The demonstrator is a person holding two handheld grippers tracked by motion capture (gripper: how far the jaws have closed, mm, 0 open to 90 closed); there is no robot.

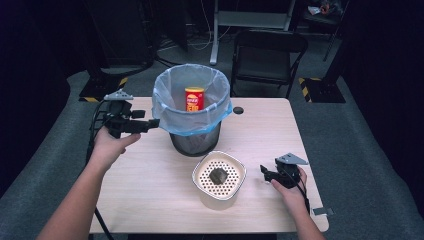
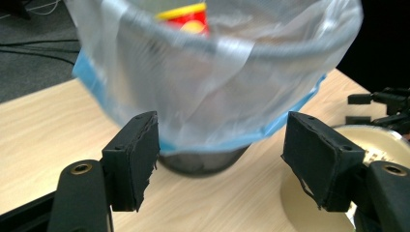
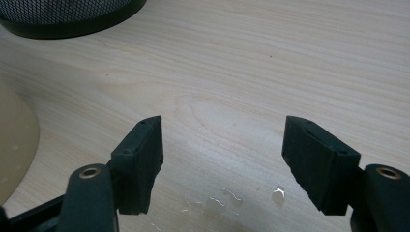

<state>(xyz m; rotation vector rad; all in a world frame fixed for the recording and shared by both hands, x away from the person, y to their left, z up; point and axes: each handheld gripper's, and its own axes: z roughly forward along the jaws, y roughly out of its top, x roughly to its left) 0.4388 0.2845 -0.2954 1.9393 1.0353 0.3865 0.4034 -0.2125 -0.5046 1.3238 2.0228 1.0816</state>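
left gripper (image 2: 220, 145): jaws apart, empty, just short of the bag | right gripper (image 3: 222, 140): open, idle over table (image 3: 251, 63) | bin liner (image 2: 217, 92): draped over mesh bin (image 1: 192, 144), mid-table | likely thin, light, slippery, easily torn; pinch the blue folded rim

The left hand (image 1: 107, 147) holds the left gripper (image 1: 152, 122) raised and roughly level, pointing toward the right of the high view, its 2 black jaws standing well apart with nothing pressed between the pads. The right hand (image 1: 290, 192) keeps the right gripper (image 1: 263, 172) low, angled up-left in the high view, its 2 jaws likewise parted and gripping nothing. Both forearms enter from the bottom edge.
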